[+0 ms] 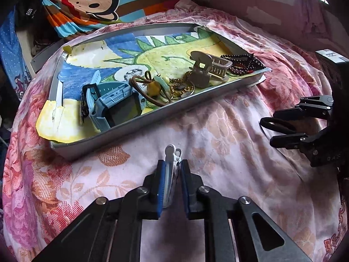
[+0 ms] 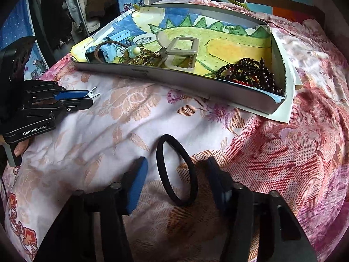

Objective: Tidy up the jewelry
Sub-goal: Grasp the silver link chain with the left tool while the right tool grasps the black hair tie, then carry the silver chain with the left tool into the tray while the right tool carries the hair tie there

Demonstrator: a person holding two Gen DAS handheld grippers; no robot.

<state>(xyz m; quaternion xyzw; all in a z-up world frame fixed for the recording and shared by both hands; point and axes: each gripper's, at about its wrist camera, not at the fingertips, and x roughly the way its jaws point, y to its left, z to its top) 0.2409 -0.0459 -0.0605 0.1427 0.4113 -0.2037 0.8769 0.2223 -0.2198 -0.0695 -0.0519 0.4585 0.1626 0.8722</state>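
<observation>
A shallow grey tray (image 1: 152,118) lined with a dinosaur drawing lies on the floral bedspread. It holds a blue watch (image 1: 113,107), a brown cord with beads (image 1: 152,85), gold chains (image 1: 181,87), a beige claw clip (image 1: 207,67) and a dark bead bracelet (image 1: 242,63). My left gripper (image 1: 171,168) is shut on a white hair clip (image 1: 171,159) just in front of the tray. My right gripper (image 2: 176,170) is open around a black hair tie (image 2: 174,170) lying on the bedspread. The tray (image 2: 185,83) shows in the right wrist view too.
A striped cartoon-monkey pillow (image 1: 96,2) lies behind the tray. The bedspread (image 1: 218,142) is soft and bulging. Furniture and hanging clothes (image 2: 72,11) stand to the left of the bed. The right gripper also shows in the left wrist view (image 1: 274,128).
</observation>
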